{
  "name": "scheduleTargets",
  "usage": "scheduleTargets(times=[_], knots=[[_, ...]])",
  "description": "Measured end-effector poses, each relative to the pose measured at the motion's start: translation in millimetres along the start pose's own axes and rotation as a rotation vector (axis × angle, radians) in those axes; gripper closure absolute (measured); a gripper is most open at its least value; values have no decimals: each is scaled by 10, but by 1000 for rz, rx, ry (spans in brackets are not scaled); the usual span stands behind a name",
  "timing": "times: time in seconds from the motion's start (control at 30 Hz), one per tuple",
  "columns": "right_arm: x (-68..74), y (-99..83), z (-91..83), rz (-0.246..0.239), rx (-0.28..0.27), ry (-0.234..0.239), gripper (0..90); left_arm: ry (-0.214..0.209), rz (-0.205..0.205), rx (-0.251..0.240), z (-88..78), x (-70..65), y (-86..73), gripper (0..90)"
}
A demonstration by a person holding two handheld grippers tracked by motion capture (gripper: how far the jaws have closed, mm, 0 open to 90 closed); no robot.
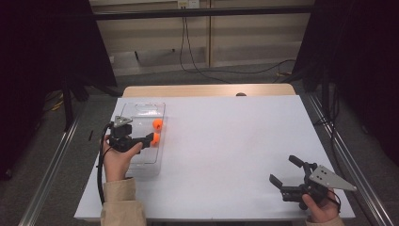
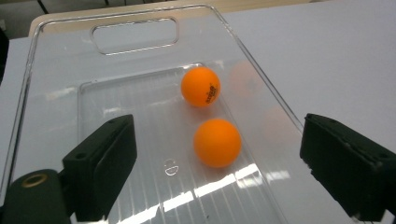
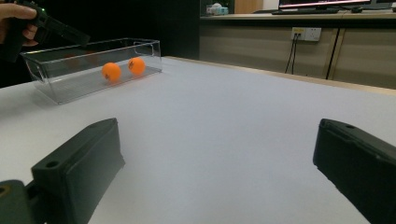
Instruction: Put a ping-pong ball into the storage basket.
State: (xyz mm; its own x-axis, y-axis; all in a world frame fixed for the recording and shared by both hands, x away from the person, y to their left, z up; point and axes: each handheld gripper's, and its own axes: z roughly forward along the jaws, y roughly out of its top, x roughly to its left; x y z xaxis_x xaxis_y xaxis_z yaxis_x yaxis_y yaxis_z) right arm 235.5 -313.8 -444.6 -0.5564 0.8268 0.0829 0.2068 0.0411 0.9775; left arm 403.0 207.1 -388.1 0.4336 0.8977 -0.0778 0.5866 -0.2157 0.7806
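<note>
A clear plastic tray (image 1: 141, 107) stands at the table's left side with two orange balls in it. The far ball (image 1: 157, 124) and the near ball (image 1: 155, 138) lie close together by the tray's right wall. My left gripper (image 1: 148, 139) hovers over the tray, open; in the left gripper view its jaws (image 2: 219, 125) stand wide apart on either side of the near ball (image 2: 217, 142), not touching it, with the far ball (image 2: 200, 86) beyond. My right gripper (image 1: 282, 170) rests low at the table's near right, open and empty (image 3: 219, 128).
The white table top (image 1: 226, 141) stretches bare between the tray and the right gripper. The right gripper view shows the tray (image 3: 60, 86) far off with both balls (image 3: 111, 71) inside and the left hand's gripper (image 3: 70, 33) above it. Cables and dark stands lie beyond the table's far edge.
</note>
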Motion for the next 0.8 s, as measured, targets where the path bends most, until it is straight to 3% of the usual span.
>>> scheduleTargets(times=[0.53, 0.63, 0.8], knots=[[-6, -7, 13, 4, 5, 1, 8, -94, 44, -89, -39, -150, -34, 56], [-1, -6, 13, 6, 4, 0, 7, -120, 32, -109, -42, -174, -59, 56], [-1, -7, 13, 3, 5, -2, 8, -123, 48, -125, -56, -197, -84, 56]])
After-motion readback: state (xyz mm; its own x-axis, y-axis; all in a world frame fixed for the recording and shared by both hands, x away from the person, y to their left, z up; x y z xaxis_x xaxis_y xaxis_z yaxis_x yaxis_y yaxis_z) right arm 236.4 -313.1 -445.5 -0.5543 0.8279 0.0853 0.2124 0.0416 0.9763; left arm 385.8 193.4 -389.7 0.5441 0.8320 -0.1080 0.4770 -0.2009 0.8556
